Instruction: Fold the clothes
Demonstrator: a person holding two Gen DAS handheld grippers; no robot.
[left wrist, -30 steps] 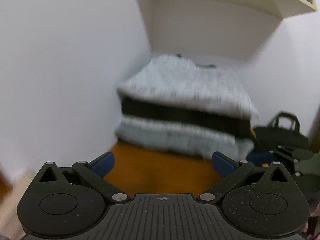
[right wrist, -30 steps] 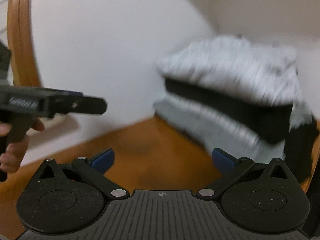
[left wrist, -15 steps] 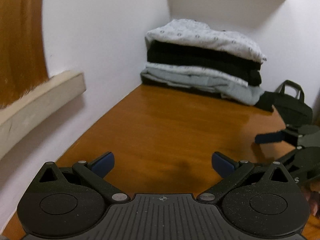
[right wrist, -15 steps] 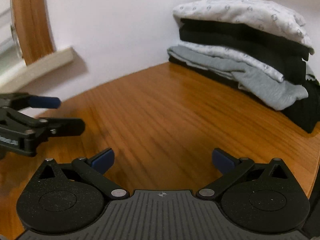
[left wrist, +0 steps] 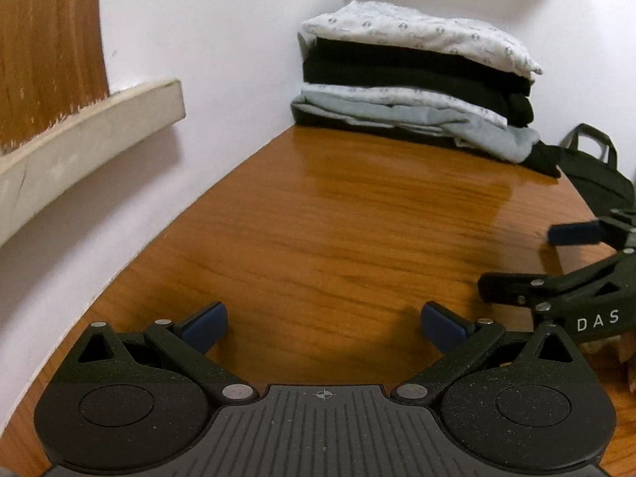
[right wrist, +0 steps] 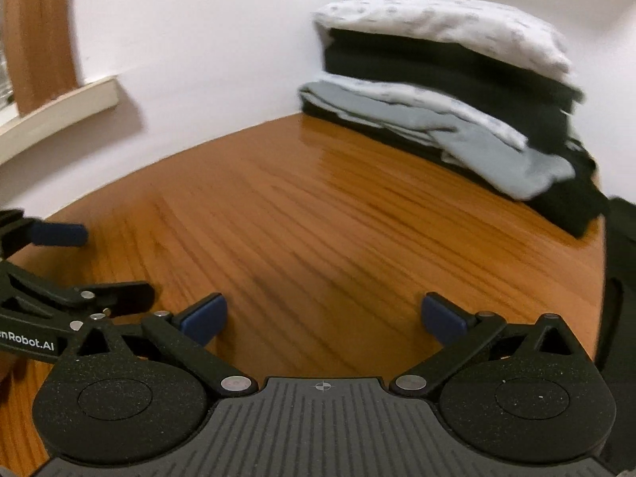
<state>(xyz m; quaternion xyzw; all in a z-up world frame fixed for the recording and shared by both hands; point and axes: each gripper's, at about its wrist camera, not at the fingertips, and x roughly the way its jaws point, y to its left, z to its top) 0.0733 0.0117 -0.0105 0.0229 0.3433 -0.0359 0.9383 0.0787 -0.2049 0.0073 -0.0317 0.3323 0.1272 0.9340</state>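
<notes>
A stack of folded clothes sits in the far corner of the wooden table: patterned white on top, black below it, then white, grey and black layers. My left gripper hovers low over bare wood, open, nothing between its blue pads. My right gripper is also open and empty, well short of the stack. Each gripper shows at the edge of the other's view: the right gripper, the left gripper.
White walls close in at the left and back. A cream ledge juts from the left wall beside a wooden panel. A dark bag lies right of the stack at the table's edge.
Both grippers have drawn back from the stack and dropped toward the table; the clothes now sit farther away. Both stayed open.
</notes>
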